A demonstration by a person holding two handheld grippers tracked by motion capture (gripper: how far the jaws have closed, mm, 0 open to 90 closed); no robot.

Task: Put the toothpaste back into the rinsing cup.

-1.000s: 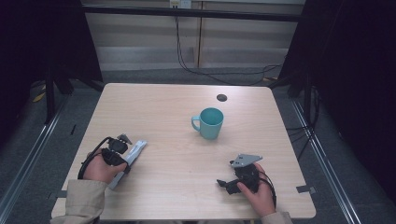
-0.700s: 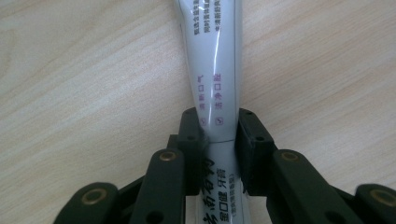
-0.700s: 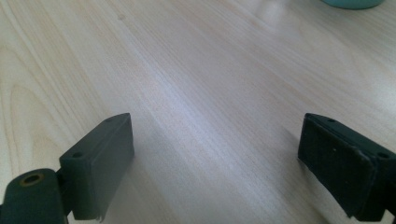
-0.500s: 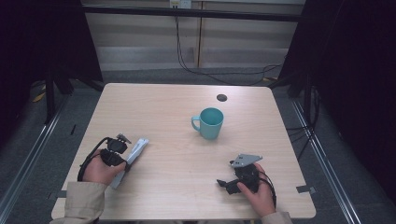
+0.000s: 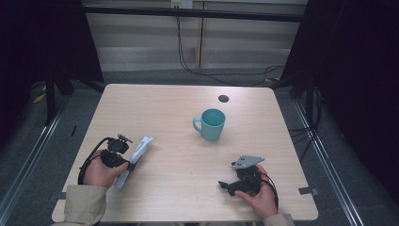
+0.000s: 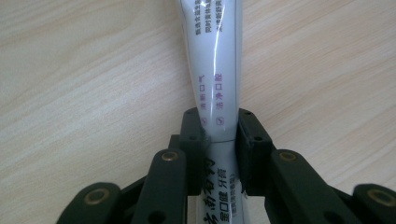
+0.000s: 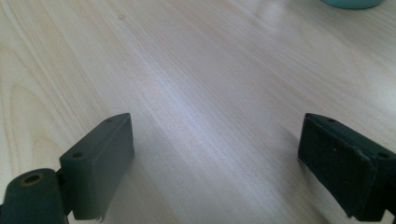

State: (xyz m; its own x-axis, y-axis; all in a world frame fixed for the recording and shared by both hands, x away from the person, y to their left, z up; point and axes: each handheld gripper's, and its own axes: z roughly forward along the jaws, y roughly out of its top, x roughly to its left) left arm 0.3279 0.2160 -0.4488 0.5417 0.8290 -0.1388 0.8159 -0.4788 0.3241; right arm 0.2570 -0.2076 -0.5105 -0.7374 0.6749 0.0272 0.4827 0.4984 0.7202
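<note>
Closing in the last second, the left gripper (image 6: 219, 140) now pinches the white toothpaste tube (image 6: 215, 70) between its pads; the right gripper (image 7: 215, 158) rests wide open, holding nothing.

1 toothpaste tube (image 6: 215, 79), 1 teal mug (image 5: 211, 124), 2 grippers on 1 table (image 5: 179, 101).

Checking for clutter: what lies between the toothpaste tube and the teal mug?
Bare tabletop in the high view; nothing lies between the toothpaste tube and the teal mug.

White tube (image 6: 217, 70) with purple print, teal mug (image 5: 211, 124), pale wood-grain table (image 5: 164, 108).
</note>
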